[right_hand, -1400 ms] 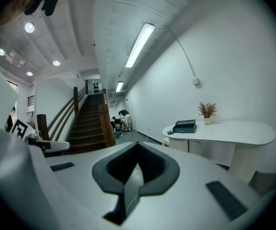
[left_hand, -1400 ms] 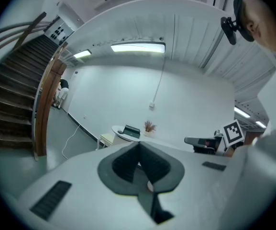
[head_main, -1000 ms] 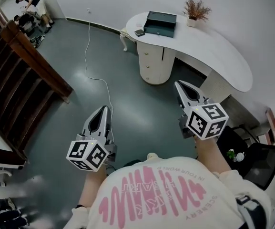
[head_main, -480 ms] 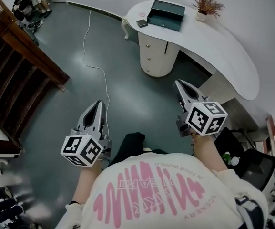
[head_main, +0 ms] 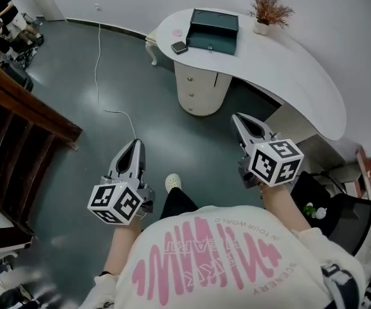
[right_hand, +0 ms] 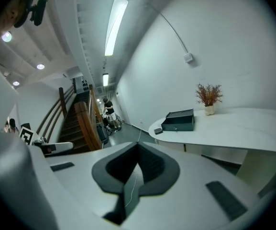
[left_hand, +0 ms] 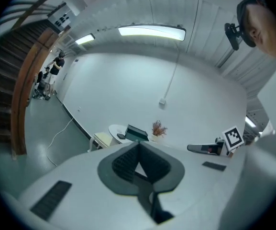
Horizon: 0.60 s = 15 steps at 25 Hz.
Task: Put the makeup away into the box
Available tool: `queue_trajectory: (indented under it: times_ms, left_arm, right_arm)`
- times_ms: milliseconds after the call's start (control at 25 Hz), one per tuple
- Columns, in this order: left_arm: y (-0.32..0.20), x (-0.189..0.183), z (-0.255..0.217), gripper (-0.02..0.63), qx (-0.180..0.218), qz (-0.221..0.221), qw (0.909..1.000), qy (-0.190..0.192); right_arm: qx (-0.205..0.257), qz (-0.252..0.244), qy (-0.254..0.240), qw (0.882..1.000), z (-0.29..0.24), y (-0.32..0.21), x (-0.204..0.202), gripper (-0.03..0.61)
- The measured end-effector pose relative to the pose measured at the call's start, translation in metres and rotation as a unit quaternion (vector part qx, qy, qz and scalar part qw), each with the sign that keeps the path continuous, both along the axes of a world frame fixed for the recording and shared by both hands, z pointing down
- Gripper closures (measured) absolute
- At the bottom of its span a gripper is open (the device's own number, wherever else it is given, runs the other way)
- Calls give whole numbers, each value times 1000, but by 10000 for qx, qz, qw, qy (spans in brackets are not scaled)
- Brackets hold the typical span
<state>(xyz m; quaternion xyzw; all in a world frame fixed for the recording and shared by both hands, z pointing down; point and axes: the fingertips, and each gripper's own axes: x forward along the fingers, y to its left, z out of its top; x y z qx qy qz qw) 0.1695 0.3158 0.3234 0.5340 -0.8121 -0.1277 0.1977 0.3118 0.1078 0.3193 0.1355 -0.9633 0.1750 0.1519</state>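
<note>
Holding my left tool point(head_main: 134, 148) and right tool point(head_main: 242, 122) clenched on nothing, I stood well apart from the curved white worktop point(head_main: 288, 63). The dark makeup compact point(head_main: 179, 47) lay on it, just beside the dark green box point(head_main: 214, 31).

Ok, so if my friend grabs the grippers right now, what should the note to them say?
Left gripper: shut, empty.
Right gripper: shut, empty.
Both are over the floor, well short of the white desk.
The dark green box sits on the desk's left end. In the head view a small dark case, probably makeup, lies just left of it, and a plant pot stands to its right.
Done: nothing picked up. The box's inside is too far off to see.
Left: reach the desk, grip the case, put it in the box.
</note>
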Motion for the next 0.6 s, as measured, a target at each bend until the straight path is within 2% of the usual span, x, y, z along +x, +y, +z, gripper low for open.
queue_trajectory:
  times_ms: [200, 400, 520, 600]
  left_arm:
    - [-46, -69, -29, 612, 208, 483, 9982, -290]
    - [-67, -132, -44, 612, 380, 663, 9951, -622]
    - [-73, -148, -25, 612, 290, 739, 9956, -494]
    - [-78, -151, -6, 612, 160, 844, 9960, -244]
  right_arm:
    - [-120, 326, -178, 9992, -11, -30, -64, 578]
    - [289, 467, -450, 9975, -29, -47, -112, 578]
    - [439, 500, -268, 9974, -10, -49, -124, 578]
    - [297, 549, 51, 9980, 17, -49, -130, 578]
